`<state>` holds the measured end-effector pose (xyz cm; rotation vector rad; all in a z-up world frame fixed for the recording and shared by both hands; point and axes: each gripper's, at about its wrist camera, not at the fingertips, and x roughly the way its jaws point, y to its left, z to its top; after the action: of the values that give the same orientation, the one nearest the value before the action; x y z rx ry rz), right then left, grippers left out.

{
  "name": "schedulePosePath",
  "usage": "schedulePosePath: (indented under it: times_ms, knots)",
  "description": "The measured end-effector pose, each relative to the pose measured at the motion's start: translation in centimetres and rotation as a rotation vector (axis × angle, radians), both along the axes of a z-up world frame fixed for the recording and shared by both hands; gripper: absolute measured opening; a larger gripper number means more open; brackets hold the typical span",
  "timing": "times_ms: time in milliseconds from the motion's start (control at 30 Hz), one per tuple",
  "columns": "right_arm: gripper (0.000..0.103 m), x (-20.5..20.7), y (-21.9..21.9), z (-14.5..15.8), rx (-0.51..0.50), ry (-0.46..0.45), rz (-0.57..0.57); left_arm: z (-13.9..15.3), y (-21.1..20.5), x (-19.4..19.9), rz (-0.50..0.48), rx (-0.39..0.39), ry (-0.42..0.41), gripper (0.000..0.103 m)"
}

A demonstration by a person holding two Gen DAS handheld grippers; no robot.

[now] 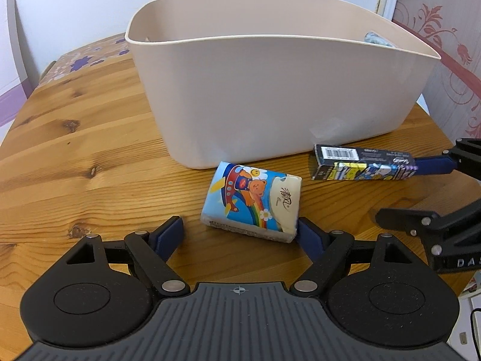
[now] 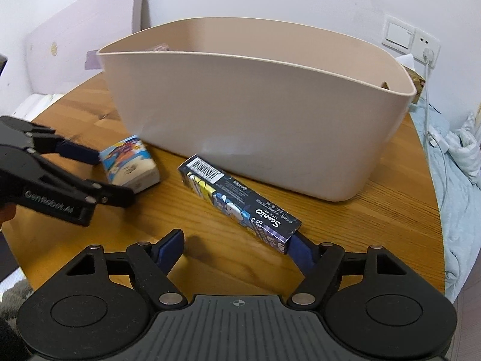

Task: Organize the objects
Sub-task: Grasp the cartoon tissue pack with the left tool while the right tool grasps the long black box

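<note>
A beige plastic bin [image 1: 270, 102] stands on the wooden table [image 1: 75, 138]; it also shows in the right wrist view [image 2: 255, 126]. A cartoon-printed tissue pack [image 1: 252, 200] lies in front of it, between the open fingers of my left gripper [image 1: 240, 234], its right end against the right finger. The pack also shows in the right wrist view [image 2: 129, 162]. A long dark printed box [image 2: 240, 204] lies flat; my right gripper [image 2: 237, 246] is open, its right finger touching the box's near end. The box also shows in the left wrist view [image 1: 360, 162].
Some items lie inside the bin, mostly hidden. A wall with a switch and socket [image 2: 409, 39] is behind. A charging cable [image 2: 433, 126] and pale bedding [image 2: 463, 180] lie past the table's right edge.
</note>
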<state>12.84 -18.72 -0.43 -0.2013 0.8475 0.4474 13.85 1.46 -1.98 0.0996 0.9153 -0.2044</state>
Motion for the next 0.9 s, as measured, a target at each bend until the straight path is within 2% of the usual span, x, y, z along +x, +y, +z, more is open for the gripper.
schedulePosePath:
  times_ms: [233,333,600,767,900]
  knots:
    - [0.080,0.2,-0.4,0.0,-0.046,-0.015,-0.004,-0.2,0.3,0.2,0.011,-0.006,-0.008,0.083]
    - [0.087,0.3,-1.1,-0.3,-0.060,-0.018,0.000,-0.3,0.4,0.4,0.014,-0.006,-0.012,0.086]
    - [0.097,1.9,-0.4,-0.8,-0.098,-0.060,0.042,-0.5,0.6,1.2,0.014,-0.013,-0.021,0.088]
    - [0.098,2.7,0.4,-1.0,-0.118,-0.098,0.086,-0.6,0.5,1.9,0.002,-0.030,-0.030,0.088]
    - [0.096,2.9,1.1,-1.6,-0.093,-0.087,0.110,-0.7,0.1,2.3,-0.005,-0.038,-0.044,0.088]
